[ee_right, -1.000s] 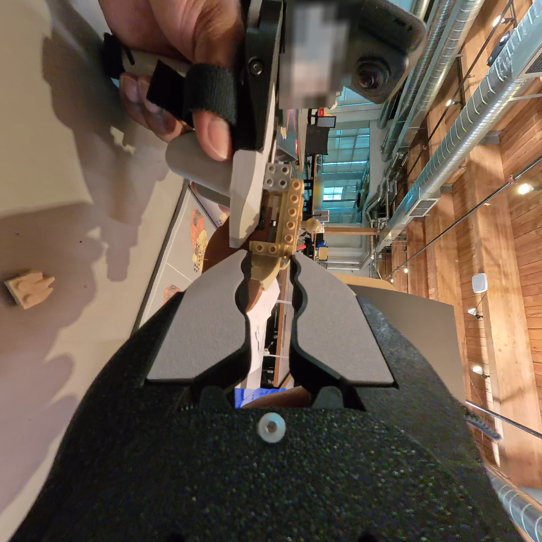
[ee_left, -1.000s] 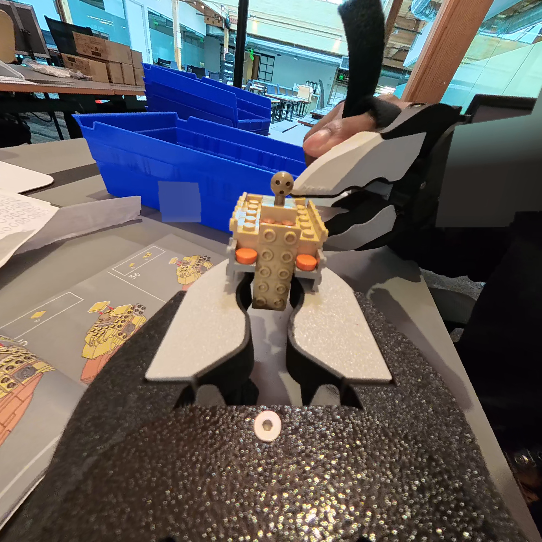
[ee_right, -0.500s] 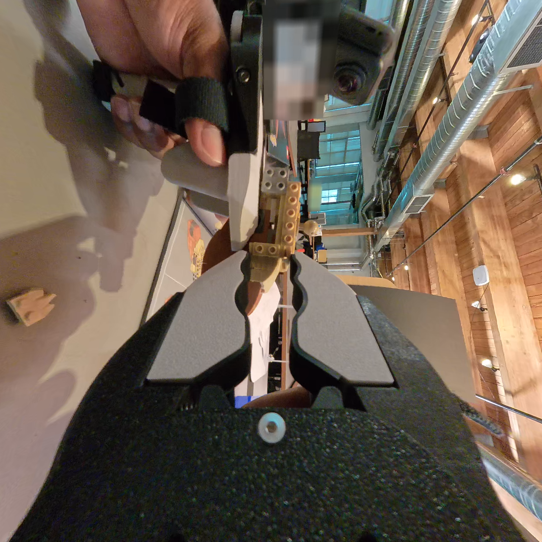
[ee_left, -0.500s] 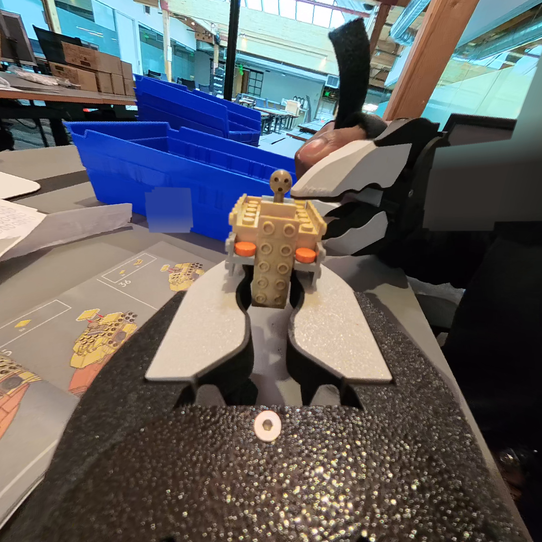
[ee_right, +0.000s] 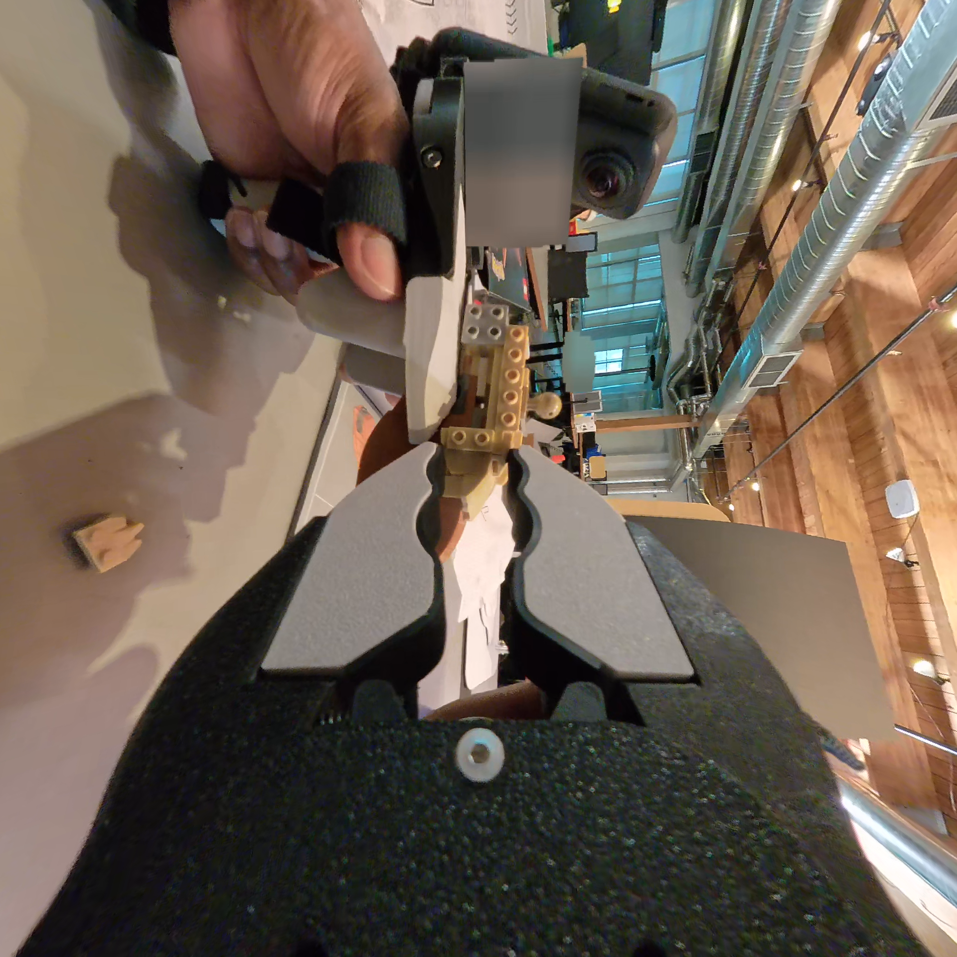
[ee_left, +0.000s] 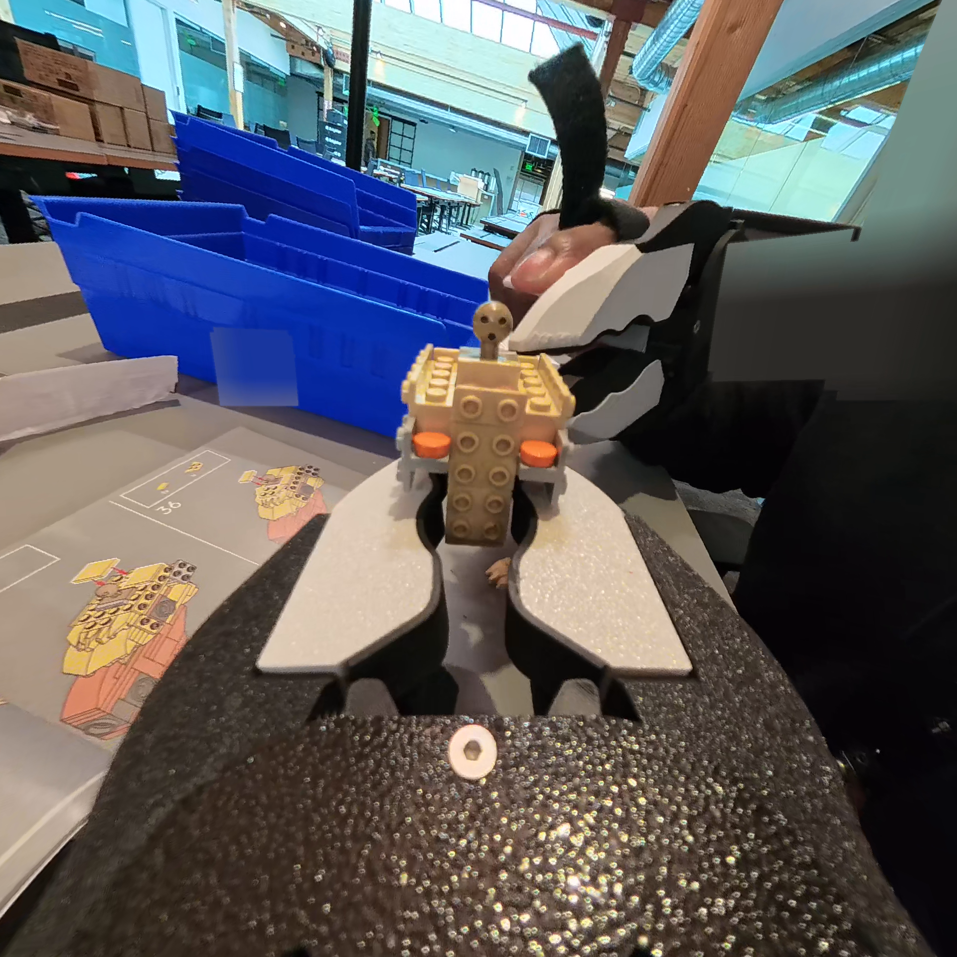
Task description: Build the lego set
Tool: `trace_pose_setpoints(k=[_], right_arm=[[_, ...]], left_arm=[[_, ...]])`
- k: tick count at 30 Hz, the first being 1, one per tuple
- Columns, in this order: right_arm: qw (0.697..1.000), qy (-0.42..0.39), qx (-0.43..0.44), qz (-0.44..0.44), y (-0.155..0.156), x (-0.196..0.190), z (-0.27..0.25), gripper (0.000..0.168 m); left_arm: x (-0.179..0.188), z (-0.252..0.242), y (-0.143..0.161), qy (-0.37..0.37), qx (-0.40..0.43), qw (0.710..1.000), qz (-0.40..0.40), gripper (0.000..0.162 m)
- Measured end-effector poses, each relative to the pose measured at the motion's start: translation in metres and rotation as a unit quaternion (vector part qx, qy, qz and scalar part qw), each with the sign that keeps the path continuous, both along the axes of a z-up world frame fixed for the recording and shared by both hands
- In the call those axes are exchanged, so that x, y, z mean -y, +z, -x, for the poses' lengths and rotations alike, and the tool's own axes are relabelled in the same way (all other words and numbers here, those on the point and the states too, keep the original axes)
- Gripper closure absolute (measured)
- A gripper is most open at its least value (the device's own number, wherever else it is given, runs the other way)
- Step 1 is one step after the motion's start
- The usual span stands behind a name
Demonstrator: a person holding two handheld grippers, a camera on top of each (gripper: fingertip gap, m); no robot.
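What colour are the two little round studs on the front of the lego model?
Orange round studs, one each side of the tan lego model; clearest in the left wrist view.

The left gripper (ee_left: pixel 476 510) fingers cover the lego model's (ee_left: pixel 484 440) underside. Beside the model, the instruction booklet (ee_left: pixel 129 569) runs off the picture's edge. Below the model, a small tan piece (ee_left: pixel 498 572) peeks out, possibly a brick. The right gripper's (ee_right: pixel 474 461) grip on the model is unclear.

Grey table (ee_left: pixel 93 466) carries instruction booklet (ee_left: pixel 129 569), blue bins (ee_left: pixel 233 290), loose tan piece (ee_right: pixel 106 541).
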State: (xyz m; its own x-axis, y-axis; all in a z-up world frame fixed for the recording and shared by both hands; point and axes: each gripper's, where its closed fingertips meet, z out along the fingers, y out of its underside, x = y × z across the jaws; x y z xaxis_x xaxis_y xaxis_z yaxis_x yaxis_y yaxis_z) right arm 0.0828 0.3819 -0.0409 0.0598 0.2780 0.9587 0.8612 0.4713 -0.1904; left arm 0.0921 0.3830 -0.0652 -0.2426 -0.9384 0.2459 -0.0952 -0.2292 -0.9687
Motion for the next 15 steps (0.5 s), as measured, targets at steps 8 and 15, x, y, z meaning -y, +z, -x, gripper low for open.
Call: trace_pose_setpoints(k=[8, 15], right_arm=[[1.0, 0.017, -0.003, 0.026, -0.0034, 0.006, -0.0002, 0.145], [0.997, 0.025, -0.04, 0.056, -0.0069, 0.0048, -0.0032, 0.145]], left_arm=[[0.0065, -0.0009, -0.0049, -0.018, -0.018, 1.0, -0.015, 0.14], [0.0063, -0.0028, -0.0085, -0.015, -0.035, 0.999, 0.0, 0.14]])
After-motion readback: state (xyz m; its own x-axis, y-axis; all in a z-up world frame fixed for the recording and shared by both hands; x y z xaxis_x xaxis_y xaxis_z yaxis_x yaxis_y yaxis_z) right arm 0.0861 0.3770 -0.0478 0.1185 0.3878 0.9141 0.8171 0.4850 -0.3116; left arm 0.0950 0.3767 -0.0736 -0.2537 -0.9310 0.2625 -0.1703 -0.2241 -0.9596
